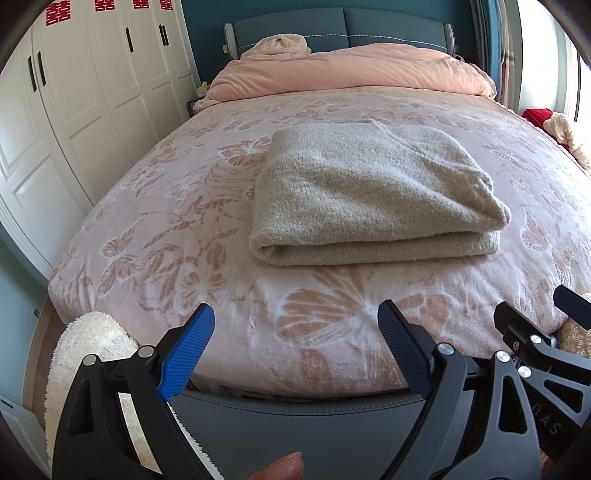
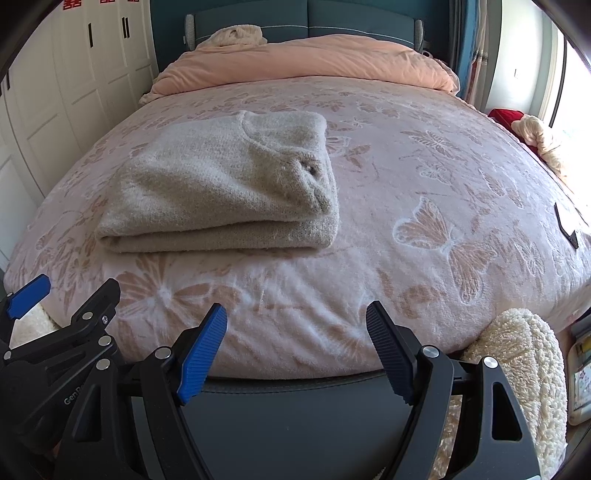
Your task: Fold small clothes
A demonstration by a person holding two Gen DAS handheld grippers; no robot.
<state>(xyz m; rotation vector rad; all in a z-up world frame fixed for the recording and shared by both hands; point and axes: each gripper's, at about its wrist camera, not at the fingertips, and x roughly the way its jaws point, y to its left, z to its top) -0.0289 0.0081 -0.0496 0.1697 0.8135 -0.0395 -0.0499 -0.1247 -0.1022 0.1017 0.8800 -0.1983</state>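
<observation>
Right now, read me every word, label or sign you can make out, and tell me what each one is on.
"囍": red double-happiness cutouts stuck on the white wardrobe doors.
"DAS": partial lettering on the right gripper body, seen from the left wrist view.
"GenR": cut-off brand lettering on the left gripper body, seen from the right wrist view.
Nothing readable on the folded sweater.

Sweater [image 1: 373,192]: beige knitted wool-like cloth, fuzzy and matt, ribbed at the folded edge.
Bedspread [image 1: 155,229]: plush pink fleece, soft nap, with a raised butterfly and flower pattern.
Duvet [image 1: 347,70]: smooth peach cloth, matt, creased, at the upper centre of the frame.
Left gripper [image 1: 295,354]: matt black plastic frame, bright metal pivot pins, ridged blue pads.
Right gripper [image 2: 295,354]: the same black plastic, metal pins and ridged pads.
Bed footboard [image 2: 295,413]: grey leather-like cover, smooth, stitched seam.
Wardrobe [image 1: 74,110]: white panelled doors, satin finish, at the upper left.
</observation>
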